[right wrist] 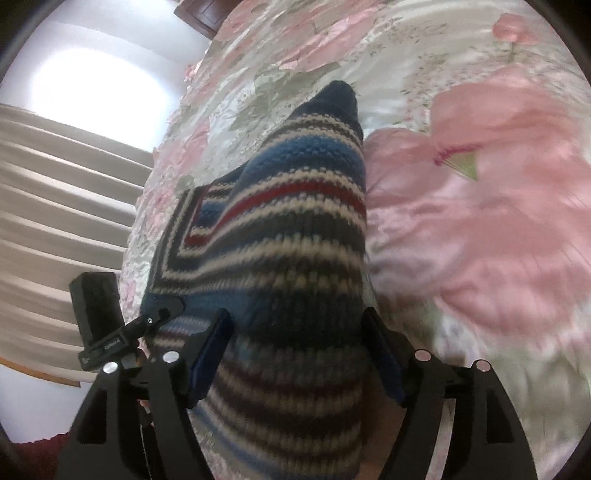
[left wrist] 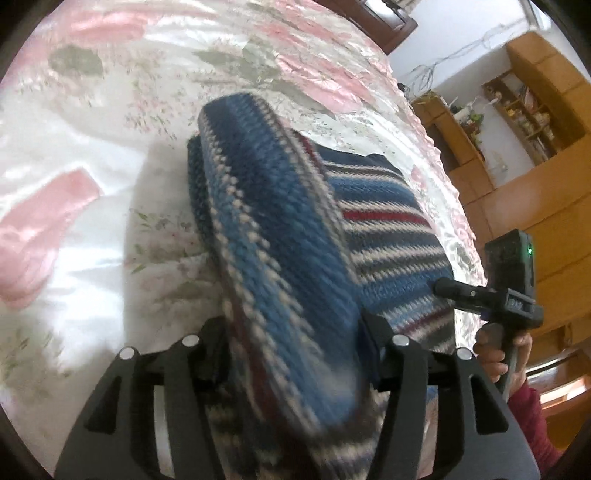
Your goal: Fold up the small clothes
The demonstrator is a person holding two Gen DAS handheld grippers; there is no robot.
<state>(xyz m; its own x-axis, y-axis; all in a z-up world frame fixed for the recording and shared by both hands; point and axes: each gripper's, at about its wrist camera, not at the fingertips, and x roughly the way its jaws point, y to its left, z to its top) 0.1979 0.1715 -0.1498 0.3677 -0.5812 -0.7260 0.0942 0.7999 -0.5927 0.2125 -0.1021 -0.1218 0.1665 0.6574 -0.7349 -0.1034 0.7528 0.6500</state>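
Observation:
A small knit sweater with blue, white, grey and red stripes (left wrist: 388,206) lies on a floral satin bedspread (left wrist: 92,155). My left gripper (left wrist: 291,332) is shut on a thick raised fold of it, which hides the fingertips. At the sweater's right edge the right gripper (left wrist: 443,286) touches the knit, held by a person's hand (left wrist: 491,354). In the right wrist view the sweater (right wrist: 295,229) rises in a peak between the blue pads (right wrist: 210,354) of my right gripper (right wrist: 295,332), shut on it. The left gripper (right wrist: 171,306) grips the sweater's left side.
The bedspread (right wrist: 480,221) with pink flowers spreads around the sweater. Wooden cabinets and shelves (left wrist: 535,110) stand beyond the bed's right edge. A dark headboard (left wrist: 388,22) is at the far end. Beige curtains (right wrist: 55,206) and a bright window (right wrist: 96,77) lie past the other edge.

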